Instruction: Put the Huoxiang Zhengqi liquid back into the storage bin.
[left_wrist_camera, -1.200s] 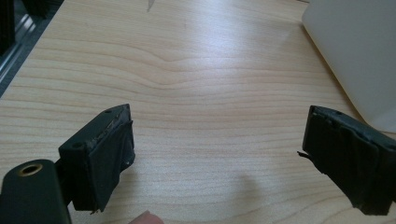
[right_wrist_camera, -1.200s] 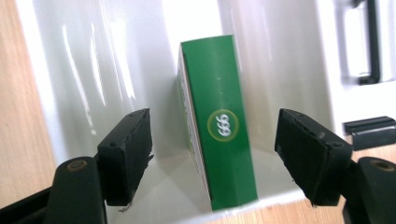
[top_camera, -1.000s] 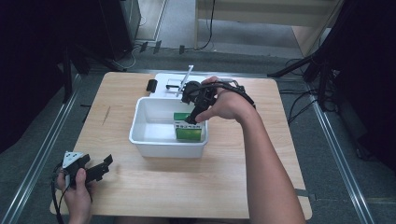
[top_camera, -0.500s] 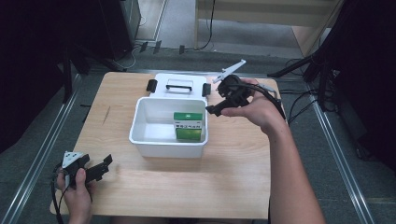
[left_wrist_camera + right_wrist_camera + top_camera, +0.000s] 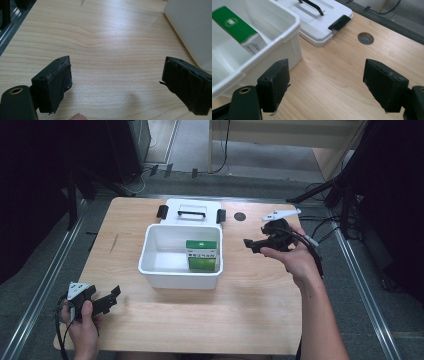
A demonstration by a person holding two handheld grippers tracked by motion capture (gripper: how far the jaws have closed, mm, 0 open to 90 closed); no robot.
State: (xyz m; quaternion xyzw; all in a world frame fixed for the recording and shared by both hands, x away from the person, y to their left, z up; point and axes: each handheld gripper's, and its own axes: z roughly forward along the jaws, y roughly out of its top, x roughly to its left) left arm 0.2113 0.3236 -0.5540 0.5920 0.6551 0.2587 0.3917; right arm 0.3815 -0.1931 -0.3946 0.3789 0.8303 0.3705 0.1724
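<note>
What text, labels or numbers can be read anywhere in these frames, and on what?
Green and white box in the white bin: a round white mark on the green band and dark print lines on the white side, too blurred to read.
White lid, wooden table, both claws: no text visible.

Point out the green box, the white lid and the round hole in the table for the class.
green box (image 5: pixel 202 255): high view, its green front face.
white lid (image 5: pixel 322 17): right gripper view, its flat top beside the handle.
round hole (image 5: pixel 365 38): right gripper view, its grey centre.
</note>
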